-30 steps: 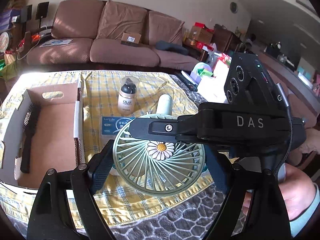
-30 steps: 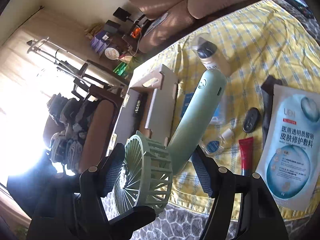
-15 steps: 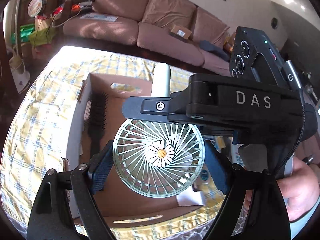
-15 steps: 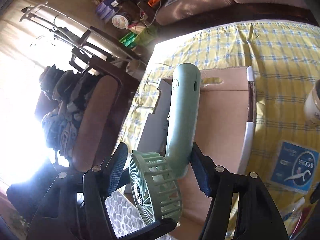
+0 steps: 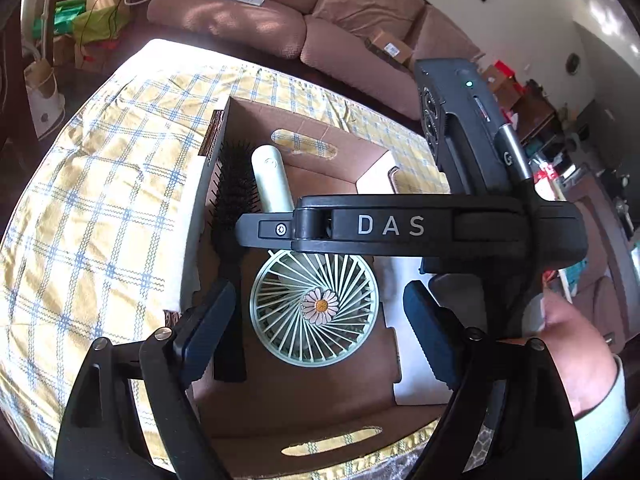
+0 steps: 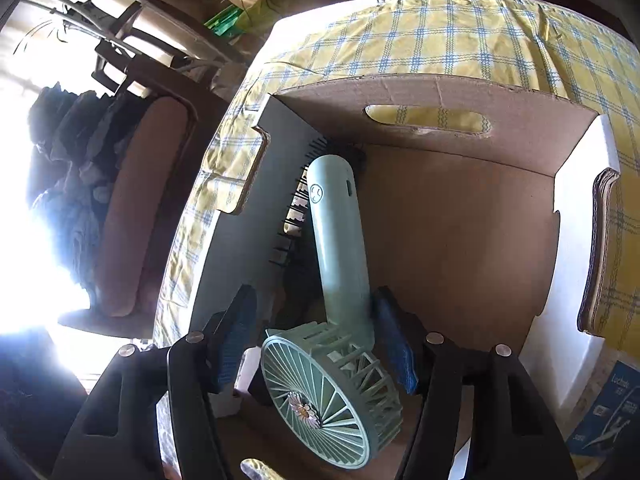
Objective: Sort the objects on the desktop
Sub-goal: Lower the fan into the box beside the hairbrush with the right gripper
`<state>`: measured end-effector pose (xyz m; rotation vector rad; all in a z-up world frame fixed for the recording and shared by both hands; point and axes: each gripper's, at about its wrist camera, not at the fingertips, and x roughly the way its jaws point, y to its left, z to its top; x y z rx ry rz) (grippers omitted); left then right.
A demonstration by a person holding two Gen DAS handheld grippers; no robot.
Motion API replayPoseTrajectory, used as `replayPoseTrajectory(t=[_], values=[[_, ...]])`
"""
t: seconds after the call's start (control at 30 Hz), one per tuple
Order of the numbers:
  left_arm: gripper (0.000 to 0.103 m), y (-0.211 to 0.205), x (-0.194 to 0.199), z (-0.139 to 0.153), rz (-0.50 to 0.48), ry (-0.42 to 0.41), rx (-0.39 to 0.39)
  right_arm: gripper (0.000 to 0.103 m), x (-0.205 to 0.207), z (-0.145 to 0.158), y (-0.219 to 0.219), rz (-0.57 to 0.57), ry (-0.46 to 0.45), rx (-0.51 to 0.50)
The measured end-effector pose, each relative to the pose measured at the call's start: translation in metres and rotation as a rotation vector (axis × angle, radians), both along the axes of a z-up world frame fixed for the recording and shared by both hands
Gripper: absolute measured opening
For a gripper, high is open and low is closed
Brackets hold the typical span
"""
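Observation:
A pale green hand fan (image 5: pixel 316 308) with a daisy on its hub lies inside the cardboard box (image 5: pixel 256 120), its handle (image 6: pixel 340 240) resting against a black hairbrush (image 5: pixel 234 196). My left gripper (image 5: pixel 320 308) hovers over the fan head, open, with a gap on each side of the head. My right gripper (image 6: pixel 316 304) straddles the handle, open. Its right pad is close against the handle and its left pad stands well clear. The right gripper's black body (image 5: pixel 392 226) crosses the left wrist view above the fan.
The box stands on a yellow checked tablecloth (image 5: pixel 100 220), with a brown sofa (image 5: pixel 240 20) behind the table. A blue packet (image 6: pixel 608 412) lies outside the box's right wall (image 6: pixel 576 240). A person's hand (image 5: pixel 572 360) holds the right gripper.
Both grippers carried the fan left from over the tablecloth to above the box. The fan now lies on the box floor, and the left pads no longer touch its head.

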<state>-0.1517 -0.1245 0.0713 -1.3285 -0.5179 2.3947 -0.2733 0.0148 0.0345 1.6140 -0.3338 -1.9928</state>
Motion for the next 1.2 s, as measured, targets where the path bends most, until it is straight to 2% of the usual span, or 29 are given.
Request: replayPoseTrajectory(t=[0.13, 0.23, 0.33, 0.4, 0.47, 0.57, 0.7, 0.93, 1.2], values=[[0.086, -0.011, 0.017, 0.015, 0.001, 0.036, -0.053, 0.067, 0.006, 0.007, -0.001, 0.008, 0.032, 0.057], [0.089, -0.014, 0.035, 0.025, -0.016, 0.073, -0.097, 0.069, 0.016, 0.020, 0.005, -0.017, 0.070, 0.061], [0.090, -0.014, 0.053, 0.032, -0.038, 0.109, -0.110, 0.073, 0.032, 0.028, 0.003, 0.012, 0.071, 0.072], [0.090, -0.011, 0.064, 0.035, -0.049, 0.134, -0.113, 0.080, 0.043, 0.029, -0.006, 0.049, 0.082, 0.130], [0.091, -0.011, 0.069, 0.035, -0.055, 0.150, -0.102, 0.080, 0.051, 0.028, -0.010, 0.062, 0.110, 0.202], [0.094, -0.008, 0.066, 0.036, -0.066, 0.157, -0.073, 0.080, 0.057, 0.037, -0.005, 0.037, 0.144, 0.183], [0.102, -0.005, 0.061, 0.039, -0.084, 0.161, -0.067, 0.080, 0.060, 0.057, 0.012, -0.027, 0.162, 0.096], [0.103, -0.001, 0.063, 0.041, -0.061, 0.143, -0.076, 0.082, 0.076, 0.083, 0.050, -0.101, 0.194, 0.048], [0.103, 0.011, 0.069, 0.047, -0.053, 0.122, -0.121, 0.084, 0.114, 0.101, 0.099, -0.127, 0.227, 0.036]])
